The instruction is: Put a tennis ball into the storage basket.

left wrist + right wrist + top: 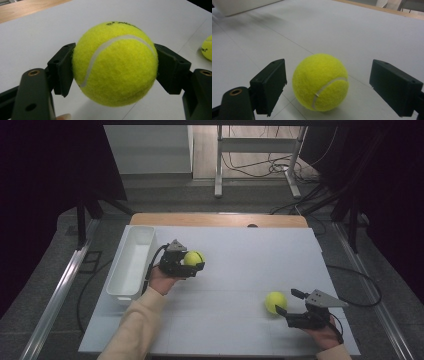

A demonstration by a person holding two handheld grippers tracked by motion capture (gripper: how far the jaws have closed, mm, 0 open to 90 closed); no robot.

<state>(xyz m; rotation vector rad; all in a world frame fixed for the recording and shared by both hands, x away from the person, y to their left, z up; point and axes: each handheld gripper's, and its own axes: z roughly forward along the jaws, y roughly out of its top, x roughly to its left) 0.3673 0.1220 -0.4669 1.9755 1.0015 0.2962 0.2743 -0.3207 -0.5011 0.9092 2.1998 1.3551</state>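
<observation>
Item 1, left gripper [192, 265]: clamped on tennis ball [115, 63], pads pressed into felt at both sides across widest part, so ball sits centred and unlikely to roll out; held clear of table sheet [235, 270], shadow beneath in left gripper view. Just beside gripper's outer side, on the person's left: white bin [131, 264], long, open-topped, nothing visible inside. Likely destination, hence ball carried at that end of sheet. Judged step: transfer to bin, approx. halfway for this ball. Item 2, right gripper [287, 302]: jaws apart, wide, straddling second tennis ball [320, 82] w/o contact; gaps visible between felt and each pad in right gripper view. Ball resting on sheet betw. jaws, slightly nearer left pad, seam facing camera. Gripper low and level, prob. lined up for a side pinch at ball's equator same as item 1. Next move calls for: closing evenly, since a one-sided touch could nudge ball into a roll on smooth sheet. Item 3, sheet: white, covers wooden tabletop [220, 219], strip of wood showing at far edge beyond both grippers. Second ball also seen far right in left gripper view, well apart from held ball.
</observation>
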